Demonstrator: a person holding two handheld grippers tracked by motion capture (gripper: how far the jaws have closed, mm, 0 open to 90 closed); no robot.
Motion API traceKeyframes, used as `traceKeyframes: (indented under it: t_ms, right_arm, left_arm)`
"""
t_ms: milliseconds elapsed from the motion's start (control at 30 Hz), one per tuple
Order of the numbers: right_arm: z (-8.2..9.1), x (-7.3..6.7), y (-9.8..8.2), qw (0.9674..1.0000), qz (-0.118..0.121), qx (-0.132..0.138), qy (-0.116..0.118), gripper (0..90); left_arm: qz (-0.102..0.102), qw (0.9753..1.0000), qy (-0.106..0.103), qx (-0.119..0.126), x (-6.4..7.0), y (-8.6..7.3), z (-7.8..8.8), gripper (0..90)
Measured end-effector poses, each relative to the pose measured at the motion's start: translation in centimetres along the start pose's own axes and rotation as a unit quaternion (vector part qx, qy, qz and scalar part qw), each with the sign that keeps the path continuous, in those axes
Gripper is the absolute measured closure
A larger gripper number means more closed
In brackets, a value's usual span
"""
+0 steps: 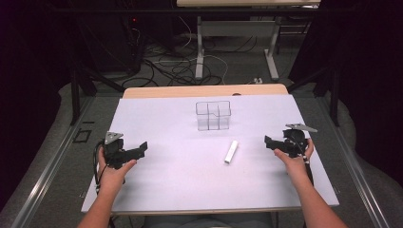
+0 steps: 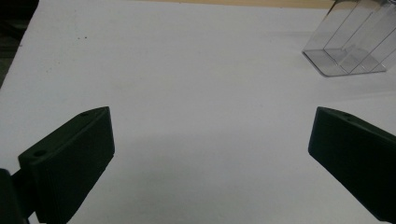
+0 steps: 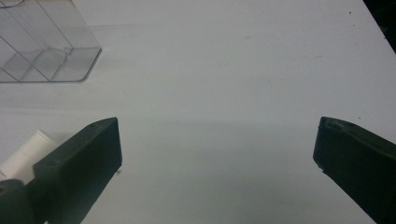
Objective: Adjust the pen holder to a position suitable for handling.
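My left gripper sits at the left side of the white table, held in my left hand, with its grey three-cornered plate on top. In the left gripper view its jaws stand wide apart with bare table surface between them; it holds nothing.

Ahead of the left gripper and off to its right stands the clear divided box, upright, toward the far side of the table. In the left gripper view the box appears at the upper right, well beyond the jaws, its inner partitions visible.

Between my two grippers, nearer the right one, lies the white tube, flat on the table, just on my side of the box and apart from it.

My right gripper is at the right side of the table in my right hand. In the right gripper view its jaws are also spread wide and grip nothing. The tube lies just beside and partly behind the left-hand jaw in that view; whether they touch, I cannot tell. The box sits farther ahead at upper left.
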State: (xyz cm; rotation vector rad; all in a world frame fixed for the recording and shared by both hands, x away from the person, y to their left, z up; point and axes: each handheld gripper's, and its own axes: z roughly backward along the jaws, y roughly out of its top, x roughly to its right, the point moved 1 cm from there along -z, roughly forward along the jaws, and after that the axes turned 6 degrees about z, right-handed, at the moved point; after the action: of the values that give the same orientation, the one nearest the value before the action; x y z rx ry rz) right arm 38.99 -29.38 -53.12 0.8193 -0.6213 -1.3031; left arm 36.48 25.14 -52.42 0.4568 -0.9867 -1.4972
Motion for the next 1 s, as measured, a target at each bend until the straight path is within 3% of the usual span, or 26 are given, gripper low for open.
traceKeyframes:
  t_ms: [233, 333, 500, 767, 1000]
  right_arm:
    - [-0.5, -0.9, -0.1, 0.9997, 0.018, -0.006, 0.013, 15.4]
    - [-0.6, -1.2, -0.1, 0.9992, 0.034, -0.007, 0.018, 16.3]
    - [-0.5, -1.9, 0.2, 0.9985, 0.036, -0.014, 0.039, 21.9]
    - [-0.6, -3.3, 2.5, 0.9979, 0.039, -0.017, 0.048, 32.2]
    - [-1.3, -5.1, 6.0, 0.996, 0.032, -0.015, 0.082, 31.9]
  left_arm:
    - [0.005, 1.0, -0.003, 0.0, 0.0, -0.1, -0.1, 0.4]
    - [0.004, 1.0, 0.0, -0.001, 0.0, -0.1, 0.2, 0.4]
    - [0.006, 1.0, -0.001, 0.003, 0.0, 0.0, 0.5, 0.4]
    - [0.008, 1.0, 0.004, 0.001, -0.2, 0.0, 0.5, 0.5]
    - [0.007, 1.0, 0.001, -0.001, -0.1, -0.1, 0.4, 0.9]
